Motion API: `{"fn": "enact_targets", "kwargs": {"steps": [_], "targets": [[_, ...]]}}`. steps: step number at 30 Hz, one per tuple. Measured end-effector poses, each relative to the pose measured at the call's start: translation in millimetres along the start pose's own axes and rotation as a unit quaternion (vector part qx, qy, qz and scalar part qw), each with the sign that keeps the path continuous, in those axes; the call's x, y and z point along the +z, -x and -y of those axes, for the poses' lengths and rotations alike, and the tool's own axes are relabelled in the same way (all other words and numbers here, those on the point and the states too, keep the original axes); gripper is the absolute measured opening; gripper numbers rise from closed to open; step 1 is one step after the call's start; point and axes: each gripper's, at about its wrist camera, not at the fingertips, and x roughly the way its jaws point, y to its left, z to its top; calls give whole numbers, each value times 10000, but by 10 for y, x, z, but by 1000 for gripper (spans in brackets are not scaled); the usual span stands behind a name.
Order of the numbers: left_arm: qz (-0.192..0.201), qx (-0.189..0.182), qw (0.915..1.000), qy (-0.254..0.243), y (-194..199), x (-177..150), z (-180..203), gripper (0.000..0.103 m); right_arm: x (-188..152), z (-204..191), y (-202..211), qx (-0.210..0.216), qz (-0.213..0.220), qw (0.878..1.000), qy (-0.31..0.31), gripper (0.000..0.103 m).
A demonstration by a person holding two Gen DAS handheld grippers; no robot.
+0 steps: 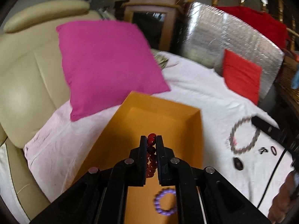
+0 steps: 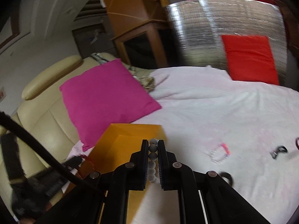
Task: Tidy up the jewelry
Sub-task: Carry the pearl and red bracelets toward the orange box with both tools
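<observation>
- The white sheet [image 1: 196,93] covers the bed, with a pink cushion [image 1: 104,63] at its far left and a red cushion [image 1: 241,74] near the foil panel.
- The orange box [image 1: 168,119] sits open on the sheet; a purple bead bracelet [image 1: 165,202] already lies inside.
- The left gripper [image 1: 151,140] is clamped on a dark red bead bracelet [image 1: 151,150], poised above the box interior.
- The right gripper [image 2: 153,143] pinches a white bead bracelet [image 2: 152,160] near the box's right edge.
- A grey bead bracelet [image 1: 243,135] and small dark pieces [image 1: 237,163] wait loose on the sheet.
- Judgement: each gripper should be centred well inside the walls and lowered before letting go, so the beads do not bounce out.
</observation>
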Motion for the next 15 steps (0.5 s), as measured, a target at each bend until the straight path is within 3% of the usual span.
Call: {"fn": "enact_targets", "kwargs": {"steps": [6,15], "targets": [[-492,203,9983,239,-313,-87,-172,9,110,-280,-463,203,-241,9995,-77,10],[-801,258,9960,312,-457,-108,-262,9,62,-403,-990,254,-655,9971,-279,11]]}}
